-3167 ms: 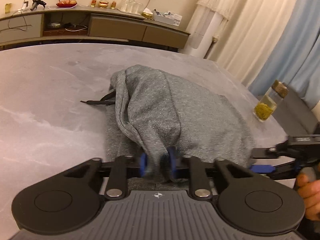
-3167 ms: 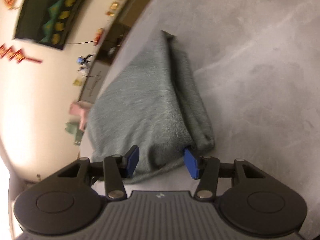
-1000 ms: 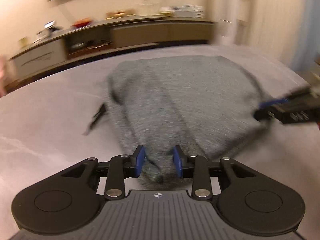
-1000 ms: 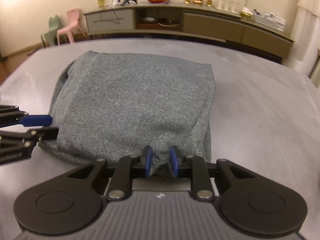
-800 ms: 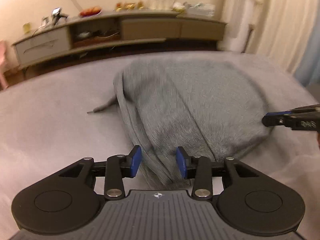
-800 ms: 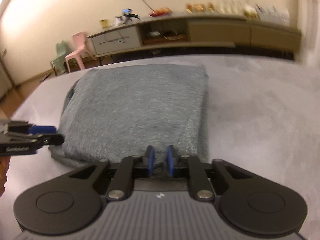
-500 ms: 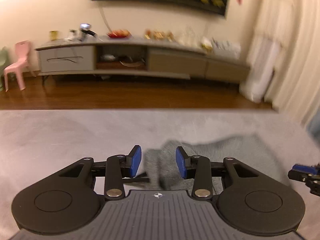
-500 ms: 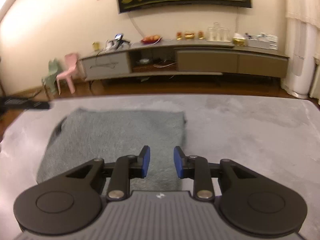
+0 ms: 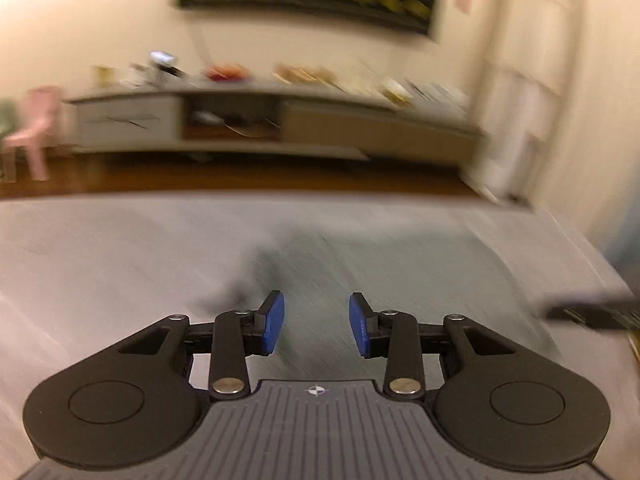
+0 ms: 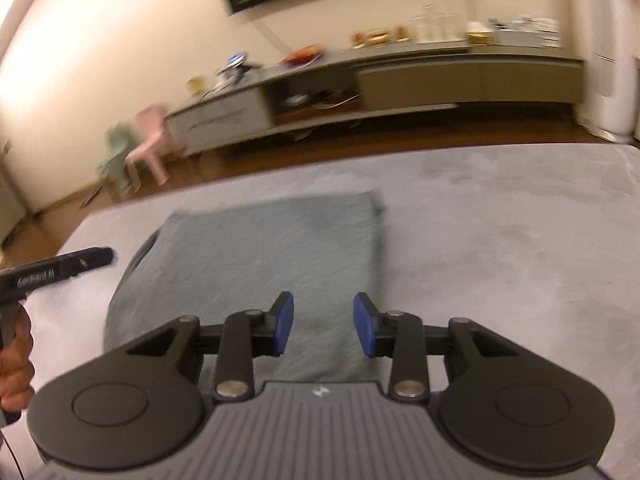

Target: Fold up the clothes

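A grey garment [image 10: 260, 264] lies folded into a rough rectangle on the grey table [image 10: 500, 248]. In the blurred left wrist view the garment [image 9: 400, 280] spreads ahead and to the right. My left gripper [image 9: 316, 328] is open and empty, raised over the garment's near left part. My right gripper [image 10: 323, 328] is open and empty above the garment's near right edge. The left gripper also shows at the left of the right wrist view [image 10: 60, 268]. The right gripper shows blurred at the right edge of the left wrist view [image 9: 592, 314].
Beyond the table's far edge are a wooden floor, a long low sideboard [image 10: 400, 80] with dishes and glasses on top, and small pink and green chairs [image 10: 148, 140]. Pale curtains [image 9: 520, 100] hang at the right.
Both grippers have let go of the garment, opened and lifted back. The garment now lies flat and folded. The left view is still moving and blurred.
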{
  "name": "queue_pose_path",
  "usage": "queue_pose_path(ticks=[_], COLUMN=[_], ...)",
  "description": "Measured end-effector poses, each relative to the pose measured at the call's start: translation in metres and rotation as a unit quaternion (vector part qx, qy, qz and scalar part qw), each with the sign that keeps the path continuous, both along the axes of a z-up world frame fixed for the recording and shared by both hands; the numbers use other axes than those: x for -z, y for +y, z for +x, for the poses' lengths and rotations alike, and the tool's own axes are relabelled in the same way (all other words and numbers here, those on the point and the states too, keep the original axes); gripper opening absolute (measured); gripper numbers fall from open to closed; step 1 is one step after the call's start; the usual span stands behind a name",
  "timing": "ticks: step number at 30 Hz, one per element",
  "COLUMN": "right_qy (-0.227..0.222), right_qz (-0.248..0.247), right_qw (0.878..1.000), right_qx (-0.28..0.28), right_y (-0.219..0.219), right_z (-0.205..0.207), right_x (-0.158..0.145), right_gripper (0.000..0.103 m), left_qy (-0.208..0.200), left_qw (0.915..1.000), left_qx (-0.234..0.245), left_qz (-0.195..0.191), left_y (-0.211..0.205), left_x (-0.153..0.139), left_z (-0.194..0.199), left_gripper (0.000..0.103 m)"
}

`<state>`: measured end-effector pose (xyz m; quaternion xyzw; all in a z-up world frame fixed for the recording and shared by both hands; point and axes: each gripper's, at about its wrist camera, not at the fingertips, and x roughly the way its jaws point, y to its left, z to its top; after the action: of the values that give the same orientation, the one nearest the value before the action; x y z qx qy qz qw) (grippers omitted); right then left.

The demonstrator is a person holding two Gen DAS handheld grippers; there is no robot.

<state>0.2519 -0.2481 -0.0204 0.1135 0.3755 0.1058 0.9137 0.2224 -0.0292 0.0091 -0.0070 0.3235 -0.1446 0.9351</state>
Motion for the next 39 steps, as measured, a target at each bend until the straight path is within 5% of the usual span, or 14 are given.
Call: queue_pose_path(ticks=[3, 5, 10, 13, 16, 22, 25, 39], right_qy=[0.042, 0.027, 0.031, 0.019, -0.003, -0.005, -0.009, -0.015], right_qz=[-0.044, -0.096, -0.082, -0.11, -0.144, -0.146, -0.146, -0.158], right_qw=[0.998, 0.994, 0.996, 0.993, 0.989, 0.989, 0.989, 0.987], right_qx=[-0.033, -0.038, -0.031, -0.022, -0.021, -0.028, -0.027, -0.021], right_y=[0.025, 0.033, 0.027, 0.035, 0.044, 0.058, 0.063, 0.058], right_z=[0.005, 0.002, -0.001, -0.017, -0.045, -0.074, -0.089, -0.123], right_x=[0.025, 0.034, 0.031, 0.018, 0.004, -0.009, -0.012, -0.01], right_gripper=[0.034, 0.045, 0.045, 0.041, 0.042, 0.049, 0.053, 0.063], left_qy=[0.027, 0.019, 0.026, 0.04, 0.05, 0.027, 0.011, 0.032], left_qw=[0.9988, 0.9986, 0.9978, 0.9981, 0.9977, 0.9993, 0.9997, 0.9994], left_qx=[0.02, 0.016, 0.017, -0.012, -0.038, -0.004, 0.006, 0.002], left_qz=[0.036, 0.047, 0.058, 0.044, 0.025, -0.026, -0.02, -0.014], left_y=[-0.022, -0.026, -0.017, -0.003, 0.005, -0.009, -0.022, -0.057], left_x=[0.03, 0.044, 0.047, 0.035, 0.024, 0.004, -0.005, 0.01], left_z=[-0.013, -0.019, -0.007, -0.018, -0.037, -0.111, -0.133, -0.171], left_gripper=[0.039, 0.043, 0.056, 0.063, 0.081, 0.093, 0.102, 0.102])
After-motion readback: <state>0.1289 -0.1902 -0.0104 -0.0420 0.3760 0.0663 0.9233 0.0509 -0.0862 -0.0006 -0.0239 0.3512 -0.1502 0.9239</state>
